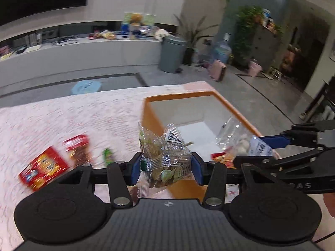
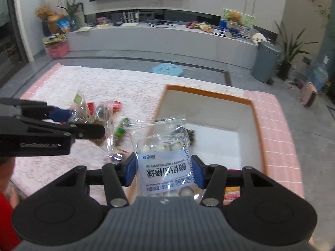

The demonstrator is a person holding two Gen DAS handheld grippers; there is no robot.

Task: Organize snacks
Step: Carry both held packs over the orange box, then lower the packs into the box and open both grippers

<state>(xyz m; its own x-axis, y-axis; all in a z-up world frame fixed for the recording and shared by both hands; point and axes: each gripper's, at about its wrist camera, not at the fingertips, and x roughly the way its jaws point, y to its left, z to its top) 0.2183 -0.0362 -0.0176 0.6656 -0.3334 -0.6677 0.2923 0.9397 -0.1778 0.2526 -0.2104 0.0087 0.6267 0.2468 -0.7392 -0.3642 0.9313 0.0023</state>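
Your left gripper [image 1: 166,168] has its blue pads clamped on a clear crinkled packet of green-brown snacks [image 1: 165,159], held at the near left corner of the orange-walled, white-lined open box [image 1: 234,107]. Your right gripper [image 2: 164,170] is clamped on a clear bag of white yogurt-coated balls with a pale blue label [image 2: 165,156], held above the same box's near left edge.

Inside the box, a dark item [image 2: 191,135] lies on the white floor by the left wall, too blurred to name, and a red-and-yellow wrapper [image 1: 222,159] sits at the near wall.

Only the left wrist view shows the red rectangular snack carton [image 1: 44,171] and the red-topped brown pouch [image 1: 78,149] lying left of the box on the pink-and-white cloth [image 1: 62,115]. Both views show the small green packet [image 2: 120,131] left of the box, and each shows the other gripper at its edge.
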